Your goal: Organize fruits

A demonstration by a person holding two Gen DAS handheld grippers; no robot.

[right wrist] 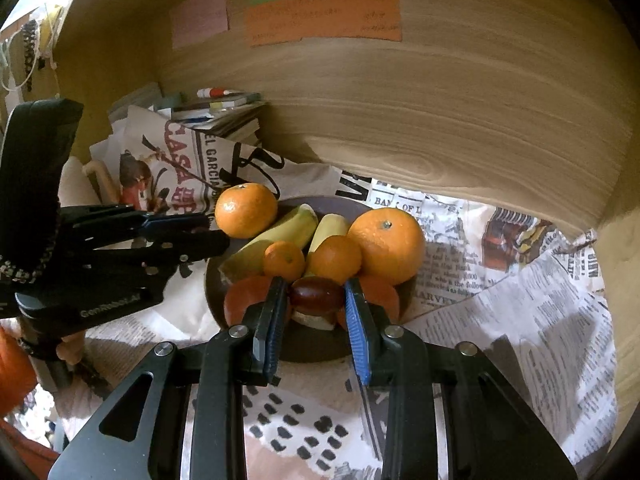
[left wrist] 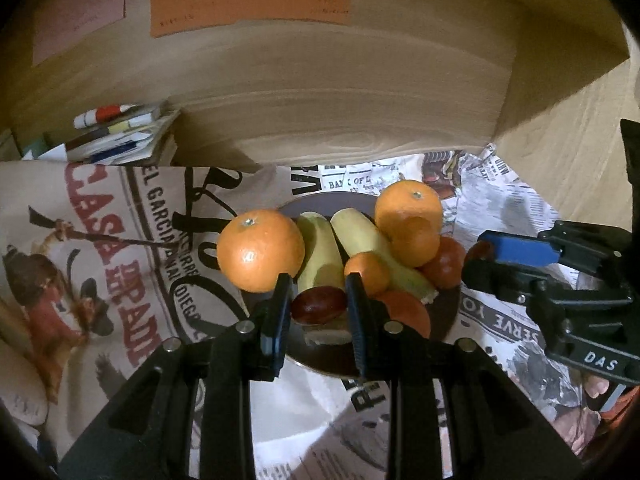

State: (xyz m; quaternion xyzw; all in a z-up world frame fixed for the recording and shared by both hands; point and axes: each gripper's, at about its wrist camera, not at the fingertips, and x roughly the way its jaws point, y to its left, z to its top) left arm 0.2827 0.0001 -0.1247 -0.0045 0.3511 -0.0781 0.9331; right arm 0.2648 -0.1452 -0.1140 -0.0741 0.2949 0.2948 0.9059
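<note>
Although every fruit in view already lay heaped on the dark plate (right wrist: 406, 294), neither gripper carried anything, so the sorting looked either nearly finished or not yet begun; the pictures did not settle which. The left gripper (left wrist: 318, 296) and the right gripper (right wrist: 316, 298) both had their jaws drawn in as far as they go, with a gap left between the pads and nothing pinched in it.

Just beyond the right jaws sat a dark red fruit (right wrist: 316, 296), apart from the pads, with a reddish-orange fruit (right wrist: 246, 296) off either side of it. Farther ahead lay two small mandarins (right wrist: 284, 260), two pale yellow-green bananas (right wrist: 288, 230) and, ahead and to the right, a large orange (right wrist: 386, 246). Another orange (right wrist: 246, 210) perched at the plate's far left rim, close to the tip of the left gripper, and it seemed the likeliest piece to roll off.

The counter was covered with spread newspaper (right wrist: 540, 320) and a printed cloth (left wrist: 100, 248). Beyond the jaws rose a wood-grain panel (right wrist: 440, 120) carrying coloured paper notes (right wrist: 324, 18), and a stack of books (left wrist: 120, 136) stood at its left foot.
</note>
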